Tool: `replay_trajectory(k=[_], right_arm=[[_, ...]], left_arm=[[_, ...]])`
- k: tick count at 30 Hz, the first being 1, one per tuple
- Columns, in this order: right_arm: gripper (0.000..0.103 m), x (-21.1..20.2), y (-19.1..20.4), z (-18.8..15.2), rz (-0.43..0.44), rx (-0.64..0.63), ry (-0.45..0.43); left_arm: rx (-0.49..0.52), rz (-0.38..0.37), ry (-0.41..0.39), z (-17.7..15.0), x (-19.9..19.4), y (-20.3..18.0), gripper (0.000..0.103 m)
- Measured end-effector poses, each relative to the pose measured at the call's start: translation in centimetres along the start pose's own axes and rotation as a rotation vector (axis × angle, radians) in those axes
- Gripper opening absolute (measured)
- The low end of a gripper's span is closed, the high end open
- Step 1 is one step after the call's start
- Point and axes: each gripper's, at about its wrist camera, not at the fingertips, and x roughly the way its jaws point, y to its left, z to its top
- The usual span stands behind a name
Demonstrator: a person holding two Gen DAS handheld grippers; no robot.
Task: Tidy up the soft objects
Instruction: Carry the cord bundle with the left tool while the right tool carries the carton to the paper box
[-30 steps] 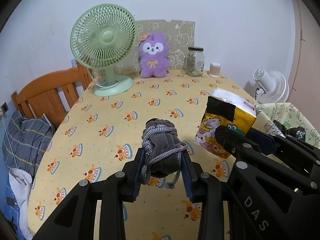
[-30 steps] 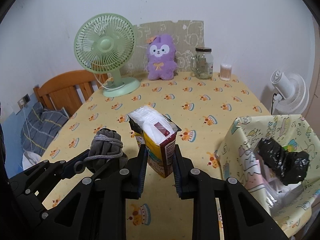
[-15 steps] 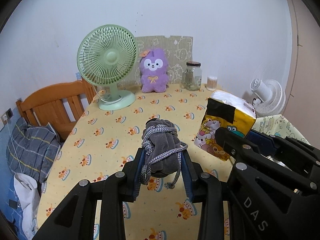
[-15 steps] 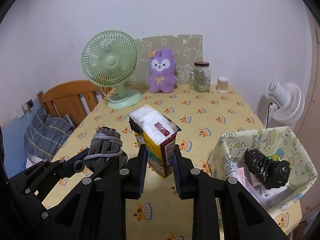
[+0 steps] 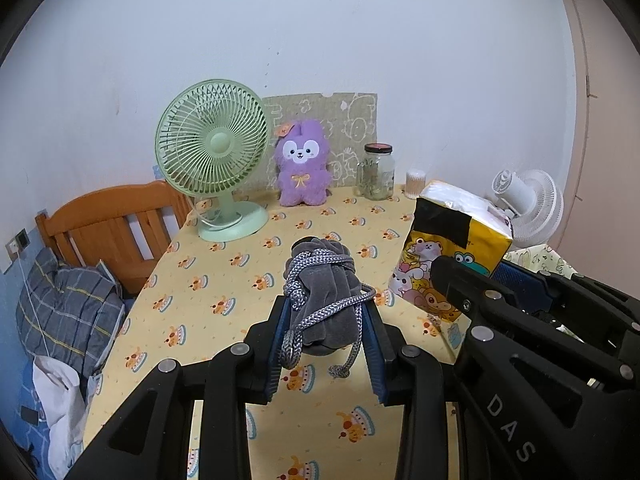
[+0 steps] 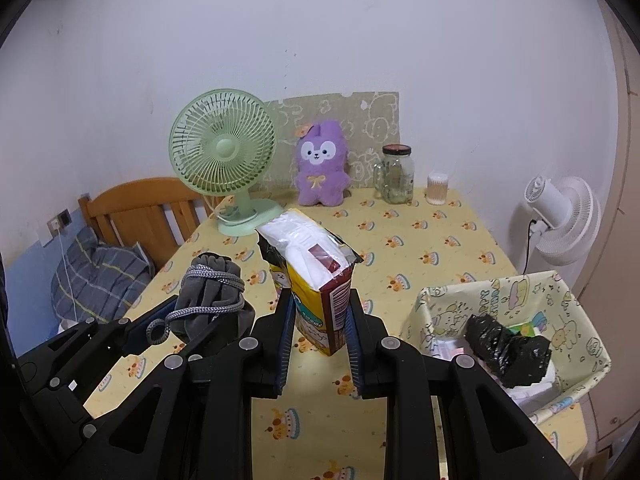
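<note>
Holding item one: left gripper (image 5: 324,320), tilted downward over the desk (image 5: 224,280), jaws clamped on a grey drawstring pouch (image 5: 326,300) wound with grey cord; the pouch hangs clear of the yellow patterned cloth, nearer the camera than the green fan (image 5: 212,152).

Item two: right gripper (image 6: 318,320), likewise tilted downward and alongside the left gripper, jaws clamped on the lower part of a tissue pack (image 6: 316,276) in yellow cartoon wrap, held upright with its opened white top uppermost, in front of the green fan and above the desk.

Item three: patterned fabric bin (image 6: 576,320) at the desk's near right corner, far to the right of the fan, holding a crumpled black bag (image 6: 508,348) and pale items.

Background, beside the fan: purple plush toy (image 5: 302,170), glass jar (image 5: 378,172), small cotton-swab tub (image 5: 416,184).

Hidden or unclear: the pouch's underside and the pack's base sit behind the jaws; bin contents beneath the black bag cannot be made out; the person's hands are out of frame; picture edges are cut by the dark lens rim.
</note>
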Motion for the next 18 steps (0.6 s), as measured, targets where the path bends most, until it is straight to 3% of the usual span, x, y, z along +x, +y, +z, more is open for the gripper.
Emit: replay_trajectory(k=[18], right_arm=[[0.027,-1.4,-4.1,0.4,-0.058,0.012,-0.02]], left_arm=[[0.025,-0.042,-0.024,0.8,0.1,-4.3,0.035]])
